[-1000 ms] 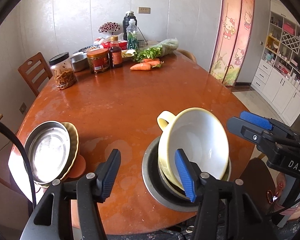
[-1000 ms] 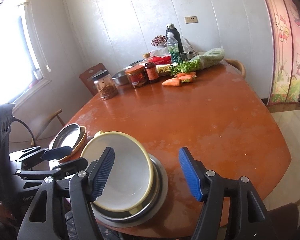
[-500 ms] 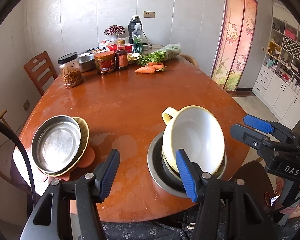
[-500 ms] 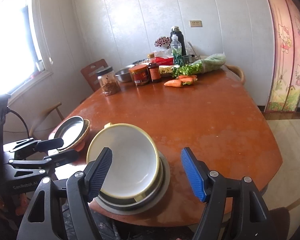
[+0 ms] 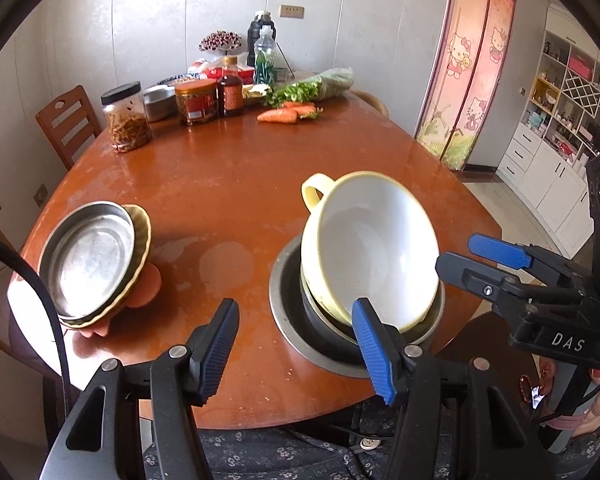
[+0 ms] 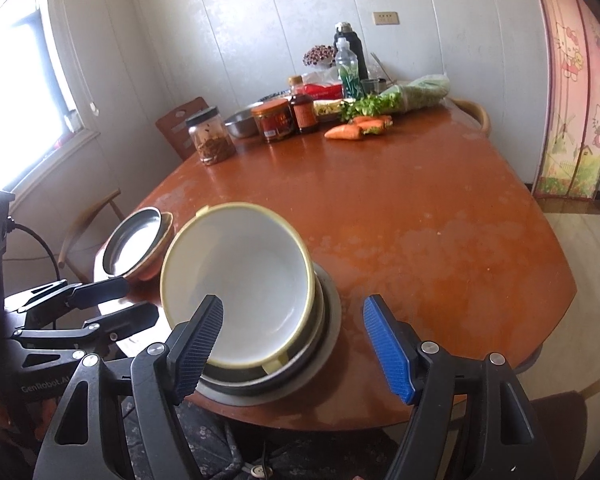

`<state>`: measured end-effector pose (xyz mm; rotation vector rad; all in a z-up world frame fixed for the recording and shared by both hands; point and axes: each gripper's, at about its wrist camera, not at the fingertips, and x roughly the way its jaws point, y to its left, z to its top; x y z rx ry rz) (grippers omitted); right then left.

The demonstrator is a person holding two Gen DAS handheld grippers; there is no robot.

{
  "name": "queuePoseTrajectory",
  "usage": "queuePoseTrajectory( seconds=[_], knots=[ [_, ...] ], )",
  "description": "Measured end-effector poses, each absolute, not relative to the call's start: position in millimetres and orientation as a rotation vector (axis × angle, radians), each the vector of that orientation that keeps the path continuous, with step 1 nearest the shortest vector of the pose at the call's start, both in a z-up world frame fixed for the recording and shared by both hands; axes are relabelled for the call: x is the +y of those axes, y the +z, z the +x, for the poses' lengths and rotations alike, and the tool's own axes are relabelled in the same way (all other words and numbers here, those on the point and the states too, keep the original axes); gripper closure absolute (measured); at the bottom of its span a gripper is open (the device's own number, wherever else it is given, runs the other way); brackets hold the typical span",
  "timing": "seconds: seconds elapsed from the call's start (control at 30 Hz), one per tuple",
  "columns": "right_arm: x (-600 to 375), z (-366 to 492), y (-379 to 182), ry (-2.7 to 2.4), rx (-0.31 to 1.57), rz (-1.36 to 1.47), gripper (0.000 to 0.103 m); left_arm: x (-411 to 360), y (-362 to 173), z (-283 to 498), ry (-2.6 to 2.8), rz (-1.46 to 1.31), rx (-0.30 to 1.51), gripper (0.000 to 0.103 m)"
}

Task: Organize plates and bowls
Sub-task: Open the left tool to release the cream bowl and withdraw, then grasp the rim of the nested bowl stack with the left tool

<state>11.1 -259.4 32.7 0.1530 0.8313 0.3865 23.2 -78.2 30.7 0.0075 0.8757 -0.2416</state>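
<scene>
A cream-rimmed white bowl (image 5: 374, 250) with a handle sits tilted atop stacked dishes (image 5: 296, 320).

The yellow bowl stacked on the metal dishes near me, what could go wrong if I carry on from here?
1. The yellow bowl sits tilted in the nested metal dishes, so a nudge from either open claw, left or right, might slide or tip it.
2. That stack sits close to the table edge and could go over it.
3. The metal plate rests askew on a yellow dish near the rim, so it may slip if bumped.
</scene>
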Motion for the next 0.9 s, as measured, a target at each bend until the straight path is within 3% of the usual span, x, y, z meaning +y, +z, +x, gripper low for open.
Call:
queuePoseTrajectory(
  seconds=[0.2, 0.9],
  knots=[
    [-264, 15, 18, 0.382, 0.87, 0.167, 0.029, -80, 22, 29, -0.236, -0.008, 0.892, 0.036],
    [-267, 36, -5, 0.41, 0.931, 0.259, 0.028, -81, 6, 45, -0.258, -0.053, 0.929, 0.027]
  ],
)
